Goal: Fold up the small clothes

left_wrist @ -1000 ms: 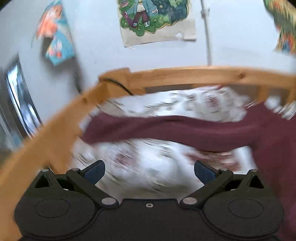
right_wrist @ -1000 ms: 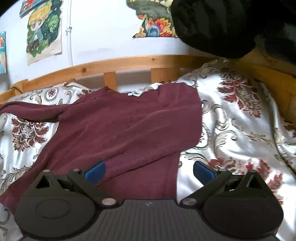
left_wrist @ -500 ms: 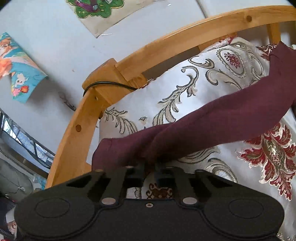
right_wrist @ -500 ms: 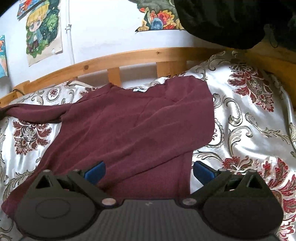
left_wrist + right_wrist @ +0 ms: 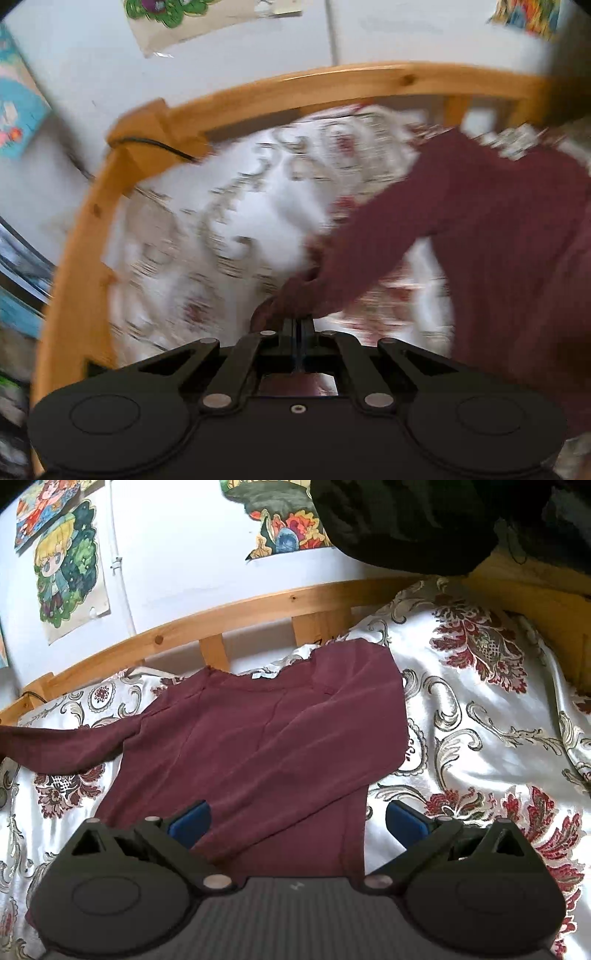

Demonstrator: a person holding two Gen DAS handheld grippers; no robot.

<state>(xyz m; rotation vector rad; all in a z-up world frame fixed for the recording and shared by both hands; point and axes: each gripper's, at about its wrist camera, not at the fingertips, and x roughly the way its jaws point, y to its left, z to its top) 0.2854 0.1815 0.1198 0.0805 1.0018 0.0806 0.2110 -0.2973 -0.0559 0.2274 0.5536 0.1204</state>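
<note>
A maroon long-sleeved top (image 5: 258,746) lies spread on a white floral bedspread (image 5: 480,746). Its right sleeve is folded across the body. Its left sleeve (image 5: 62,744) stretches out to the left. My left gripper (image 5: 298,325) is shut on the cuff end of that sleeve (image 5: 369,266) and holds it lifted above the bedspread; the view is blurred. My right gripper (image 5: 297,821) is open and empty, hovering over the lower part of the top, blue pads (image 5: 190,821) apart.
A wooden bed rail (image 5: 221,624) runs along the back and curves round the left side (image 5: 74,266). A black cable (image 5: 159,146) crosses the rail corner. Posters hang on the white wall (image 5: 184,554). A dark cloth (image 5: 424,520) hangs at the upper right.
My left gripper closed on the sleeve cuff and now pulls it up and to the right, away from the bed corner. My right gripper has drifted slightly, still open.
</note>
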